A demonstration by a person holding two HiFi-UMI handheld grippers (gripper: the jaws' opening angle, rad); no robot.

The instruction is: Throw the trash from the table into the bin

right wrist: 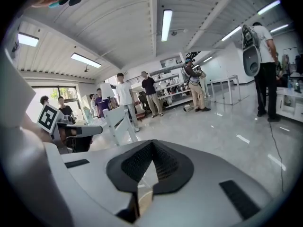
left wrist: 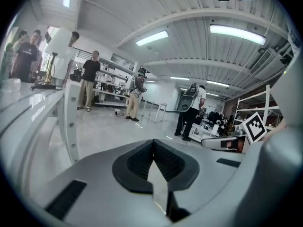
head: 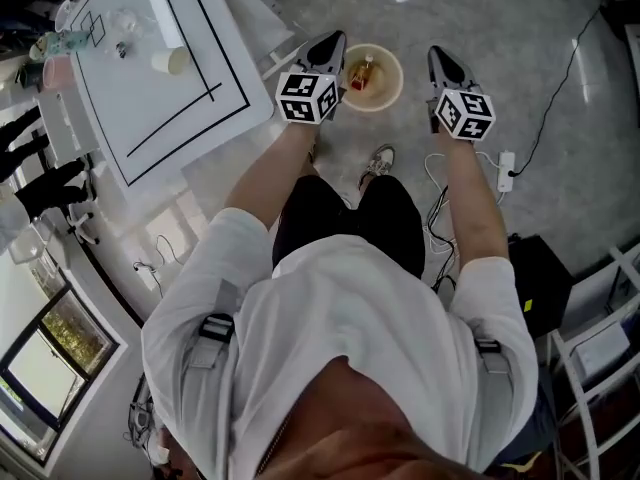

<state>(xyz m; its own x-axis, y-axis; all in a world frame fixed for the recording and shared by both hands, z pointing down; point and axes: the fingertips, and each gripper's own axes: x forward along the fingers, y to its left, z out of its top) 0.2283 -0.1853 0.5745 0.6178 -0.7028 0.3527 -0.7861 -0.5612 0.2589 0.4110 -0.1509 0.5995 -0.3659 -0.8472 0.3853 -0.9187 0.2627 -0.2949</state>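
Left claw [head: 331, 44] and right claw [head: 441, 60], pressed together (empty), flank bin [head: 398, 80], clear of table [head: 150, 113].

Both hand-held grippers held out in front, jaws closed, empty.
The left hand-held gripper [head: 333, 43] and right hand-held gripper [head: 441, 56] sit side by side, well apart, on the outstretched left forearm [head: 268, 173] and right forearm [head: 478, 208], pointing forward and slightly down. In each gripper view the ribbed pads meet at the tips, with nothing between them.
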